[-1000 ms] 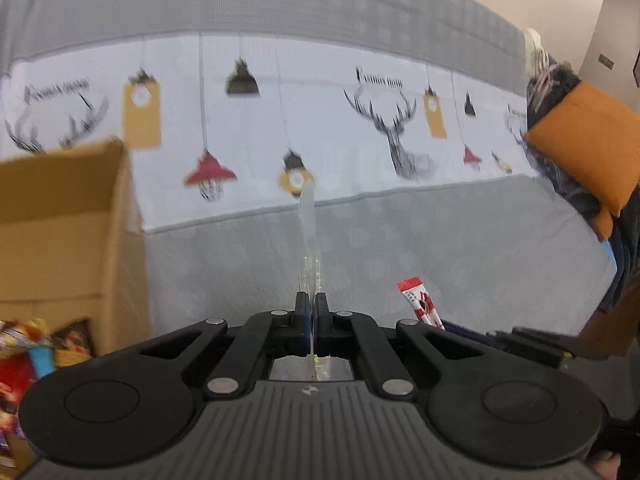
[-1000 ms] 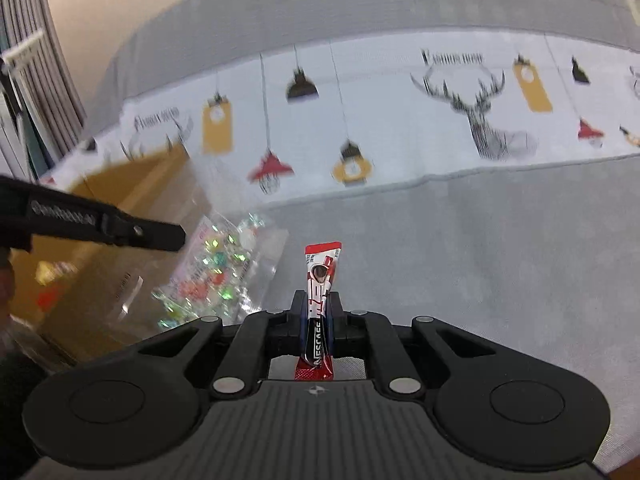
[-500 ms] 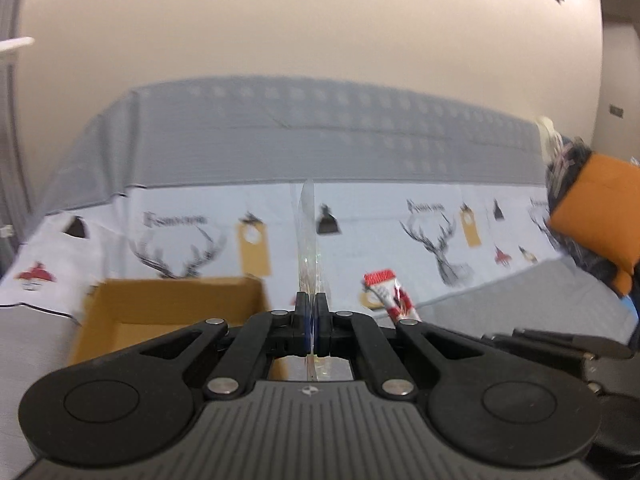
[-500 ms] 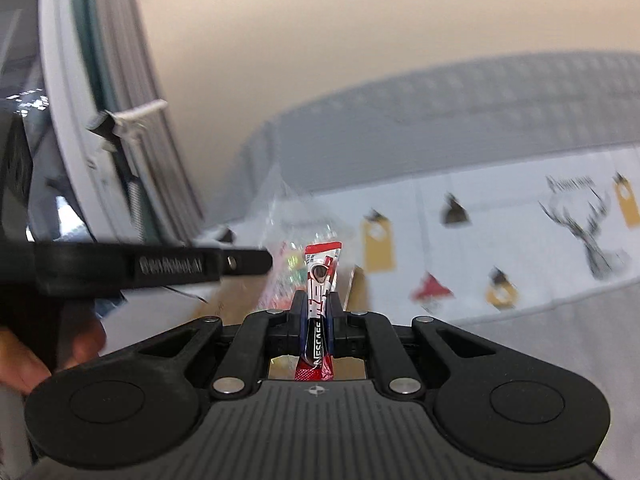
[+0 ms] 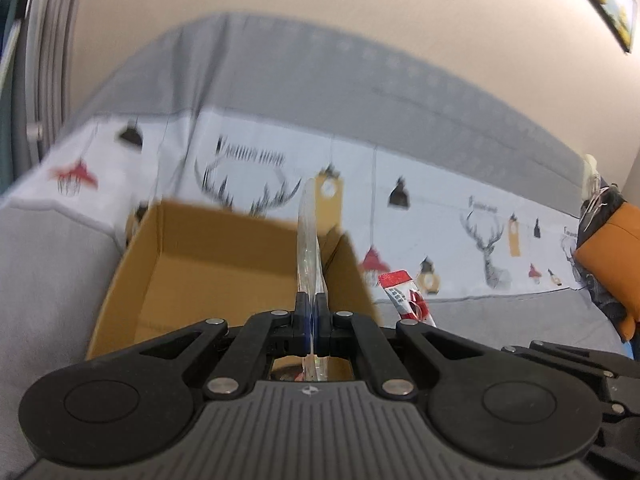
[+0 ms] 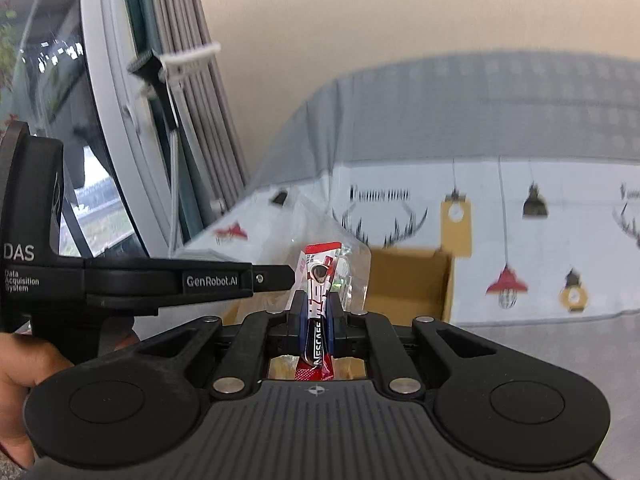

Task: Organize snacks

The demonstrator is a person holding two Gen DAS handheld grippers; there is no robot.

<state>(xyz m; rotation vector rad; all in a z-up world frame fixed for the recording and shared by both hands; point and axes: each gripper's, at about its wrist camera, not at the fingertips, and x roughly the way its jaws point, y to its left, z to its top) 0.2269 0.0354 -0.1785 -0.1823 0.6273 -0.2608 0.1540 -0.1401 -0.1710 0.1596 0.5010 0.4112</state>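
My left gripper is shut on a clear plastic candy bag, seen edge-on and standing up from the jaws. It hangs over the open cardboard box. My right gripper is shut on a red Nescafe stick sachet, which also shows in the left wrist view just right of the box. In the right wrist view the left gripper's arm reaches in from the left, with the clear bag behind the sachet and the box beyond.
The box sits on a grey sofa draped with a white printed cover. An orange cushion lies at the far right. A window and grey curtains stand at the left.
Both grippers have swung left and tilted down toward the box, which now fills more of the left wrist view. Both still hold their items.
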